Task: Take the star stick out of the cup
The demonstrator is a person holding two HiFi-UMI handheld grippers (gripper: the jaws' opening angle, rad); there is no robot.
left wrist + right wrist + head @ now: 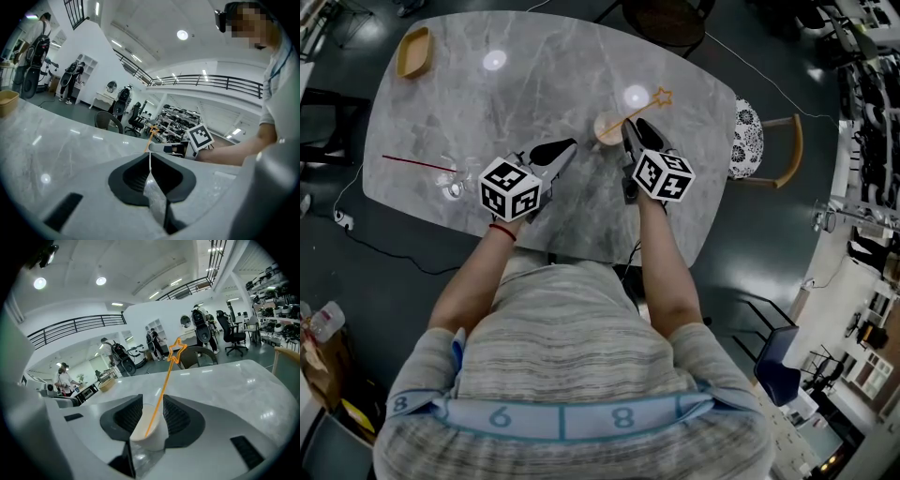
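On the desk [534,84], we keep our left gripper [150,153] closed on nothing. Our right gripper [153,398] clasps the cup [152,434], in which the star stick [161,392] leans, star end up.

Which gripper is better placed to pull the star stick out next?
Left, probably. The right gripper is shut on the cup, steadying it, star stick leaning out. The left gripper is shut on nothing beside the cup, free to open and take the stick.
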